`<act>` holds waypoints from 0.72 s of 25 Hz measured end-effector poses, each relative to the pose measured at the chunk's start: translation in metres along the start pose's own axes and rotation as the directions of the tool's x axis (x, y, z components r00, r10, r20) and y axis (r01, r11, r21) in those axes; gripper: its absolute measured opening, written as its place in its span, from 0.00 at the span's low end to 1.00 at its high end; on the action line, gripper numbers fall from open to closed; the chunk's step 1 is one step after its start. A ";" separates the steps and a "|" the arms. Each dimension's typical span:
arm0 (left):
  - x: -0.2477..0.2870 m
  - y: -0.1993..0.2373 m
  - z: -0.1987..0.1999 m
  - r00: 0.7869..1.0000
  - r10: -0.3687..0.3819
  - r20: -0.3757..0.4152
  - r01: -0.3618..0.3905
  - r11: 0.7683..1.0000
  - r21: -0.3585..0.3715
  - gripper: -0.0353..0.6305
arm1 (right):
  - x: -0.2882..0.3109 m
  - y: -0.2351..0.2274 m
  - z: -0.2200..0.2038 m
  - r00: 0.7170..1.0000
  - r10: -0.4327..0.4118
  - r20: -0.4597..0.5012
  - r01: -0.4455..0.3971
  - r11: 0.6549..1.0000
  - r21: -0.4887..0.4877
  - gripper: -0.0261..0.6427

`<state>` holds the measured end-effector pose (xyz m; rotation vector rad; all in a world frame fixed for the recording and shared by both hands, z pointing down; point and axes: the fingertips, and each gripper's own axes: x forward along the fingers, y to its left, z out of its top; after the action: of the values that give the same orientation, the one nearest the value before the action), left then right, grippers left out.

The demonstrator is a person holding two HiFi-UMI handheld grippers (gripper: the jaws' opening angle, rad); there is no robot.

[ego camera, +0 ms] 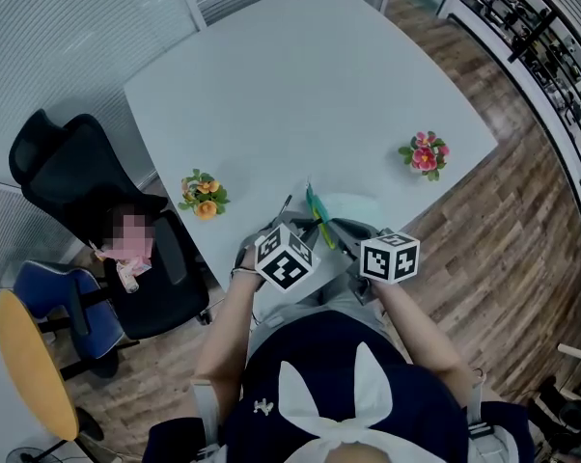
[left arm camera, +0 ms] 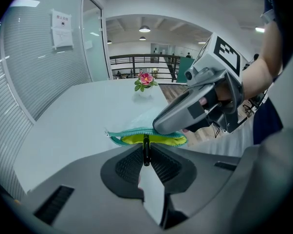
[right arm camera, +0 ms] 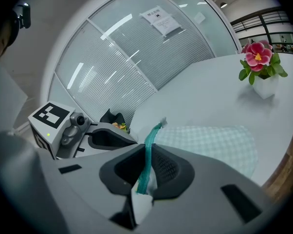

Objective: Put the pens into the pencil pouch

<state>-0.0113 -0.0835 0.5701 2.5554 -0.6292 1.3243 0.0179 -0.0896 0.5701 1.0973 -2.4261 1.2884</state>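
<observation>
Two-handed, right up at the near edge of the table (ego camera: pixel 310 95)! Pinched a thin dark pen (left arm camera: pixel 146 145) in the left gripper (left arm camera: pixel 146 159), jaws nearly together and pressed on its barrel, upright between the pads. Pointed it steeply down at the pencil pouch (right arm camera: pixel 210 143) just beyond the jaws; couldn't tell tip inside the mouth or short of it. Clamped the pouch's teal zipper edge (right arm camera: pixel 149 152) in the right gripper (right arm camera: pixel 146 172), jaws almost closed on the tape. Held that lip up off the tabletop, mouth gaping toward the left gripper, yellow-green lining on show inside. Left the pale checked body of the pouch lying flat, stretched away to the far right. Farther out, flanked by orange flowers (ego camera: pixel 205 195) on the left and pink flowers (ego camera: pixel 425 152) on the right, well apart, with a black office chair (ego camera: pixel 64 177) off the table's left side.
</observation>
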 end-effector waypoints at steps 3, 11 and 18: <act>0.004 0.004 0.003 1.000 0.003 0.012 -0.003 1.000 -0.015 0.15 | 0.000 -0.001 0.000 1.000 0.004 -0.002 -0.004 1.000 0.002 0.11; 0.013 0.011 0.008 0.999 -0.001 0.045 0.003 0.999 -0.045 0.15 | 0.000 0.000 0.002 1.000 0.008 -0.003 -0.008 1.000 0.012 0.11; 0.017 0.014 0.011 0.998 -0.005 0.064 0.010 0.997 -0.077 0.15 | -0.002 -0.002 0.004 1.000 0.004 0.002 -0.004 1.000 0.025 0.11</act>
<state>-0.0006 -0.1047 0.5772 2.5436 -0.6684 1.1963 0.0211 -0.0922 0.5684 1.1010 -2.4211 1.3223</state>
